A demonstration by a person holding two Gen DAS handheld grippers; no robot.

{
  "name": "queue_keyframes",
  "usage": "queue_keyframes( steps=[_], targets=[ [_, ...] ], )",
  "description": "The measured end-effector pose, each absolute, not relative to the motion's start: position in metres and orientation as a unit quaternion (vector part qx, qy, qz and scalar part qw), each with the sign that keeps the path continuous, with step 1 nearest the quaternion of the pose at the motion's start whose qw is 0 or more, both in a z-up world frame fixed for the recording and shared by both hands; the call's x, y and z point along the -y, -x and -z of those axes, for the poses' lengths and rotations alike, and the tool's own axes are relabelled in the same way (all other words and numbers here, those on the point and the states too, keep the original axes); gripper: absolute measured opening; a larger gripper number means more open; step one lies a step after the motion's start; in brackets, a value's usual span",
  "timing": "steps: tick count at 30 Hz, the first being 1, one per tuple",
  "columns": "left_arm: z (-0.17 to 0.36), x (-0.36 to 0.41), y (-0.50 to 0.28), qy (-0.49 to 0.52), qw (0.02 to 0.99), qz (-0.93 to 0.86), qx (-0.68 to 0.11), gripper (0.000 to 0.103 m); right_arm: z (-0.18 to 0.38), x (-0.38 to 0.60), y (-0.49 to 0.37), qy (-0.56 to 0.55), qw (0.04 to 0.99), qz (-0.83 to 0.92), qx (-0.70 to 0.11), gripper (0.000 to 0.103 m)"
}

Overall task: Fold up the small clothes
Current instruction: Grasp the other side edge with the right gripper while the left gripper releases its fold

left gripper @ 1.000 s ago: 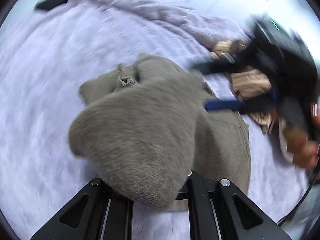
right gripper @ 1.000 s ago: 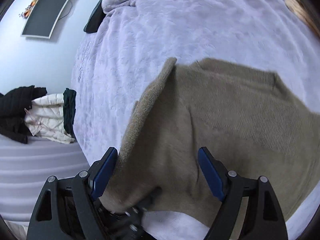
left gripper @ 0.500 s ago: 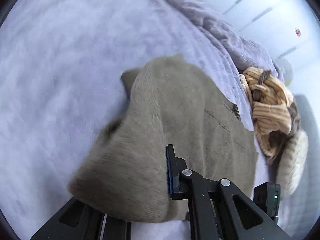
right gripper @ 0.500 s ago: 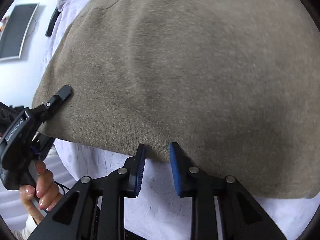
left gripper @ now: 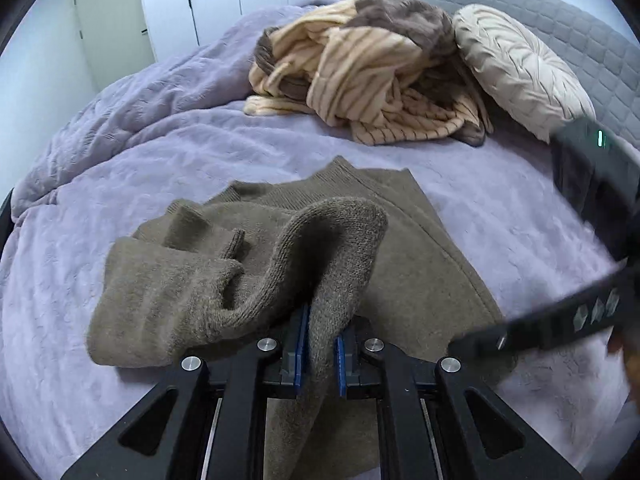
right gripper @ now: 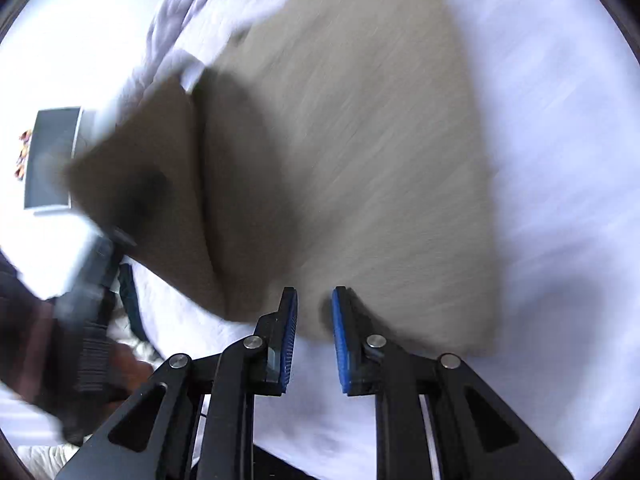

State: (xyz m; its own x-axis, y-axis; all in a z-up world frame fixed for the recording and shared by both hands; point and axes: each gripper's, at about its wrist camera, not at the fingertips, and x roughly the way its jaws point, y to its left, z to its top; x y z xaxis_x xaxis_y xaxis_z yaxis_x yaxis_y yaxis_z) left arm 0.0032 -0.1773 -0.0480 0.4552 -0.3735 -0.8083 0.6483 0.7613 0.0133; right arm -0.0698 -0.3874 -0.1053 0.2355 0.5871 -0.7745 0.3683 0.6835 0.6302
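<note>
Left fingers [left gripper: 319,354] clamped on a fold of the brown sweater [left gripper: 400,252]; right fingers [right gripper: 315,322] nearly together at its hem, contact unclear.
The sweater lies on the lilac bedspread [left gripper: 160,152]; beyond it a striped garment heap [left gripper: 360,76], then a round cushion [left gripper: 516,68].

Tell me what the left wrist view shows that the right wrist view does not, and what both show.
Left wrist view only: a striped beige garment, a round cream pillow, a grey headboard and white closet doors, plus the left tool shut on a fold of the brown sweater.

Right wrist view only: a dark wall screen and the right tool at the sweater's hem.

Both: the brown sweater on the lilac bedspread.
</note>
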Motion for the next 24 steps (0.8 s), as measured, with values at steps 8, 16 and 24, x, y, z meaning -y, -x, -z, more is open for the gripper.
queue_keyframes(
  steps=[8, 16, 24],
  targets=[
    [0.067, 0.19, 0.017, -0.215, 0.827, 0.308, -0.417, 0.012, 0.004, 0.401, -0.035, -0.225, 0.766, -0.144, -0.585, 0.072],
    [0.078, 0.189, 0.04, -0.242, 0.828, 0.309, -0.4, 0.012, 0.003, 0.218, -0.116, 0.119, 0.708, -0.308, -0.625, 0.071],
    [0.09, 0.176, 0.041, -0.227, 0.83, 0.3, -0.412, 0.012, 0.055, 0.109, -0.078, 0.427, 0.628, -0.326, -0.563, 0.074]
  ],
)
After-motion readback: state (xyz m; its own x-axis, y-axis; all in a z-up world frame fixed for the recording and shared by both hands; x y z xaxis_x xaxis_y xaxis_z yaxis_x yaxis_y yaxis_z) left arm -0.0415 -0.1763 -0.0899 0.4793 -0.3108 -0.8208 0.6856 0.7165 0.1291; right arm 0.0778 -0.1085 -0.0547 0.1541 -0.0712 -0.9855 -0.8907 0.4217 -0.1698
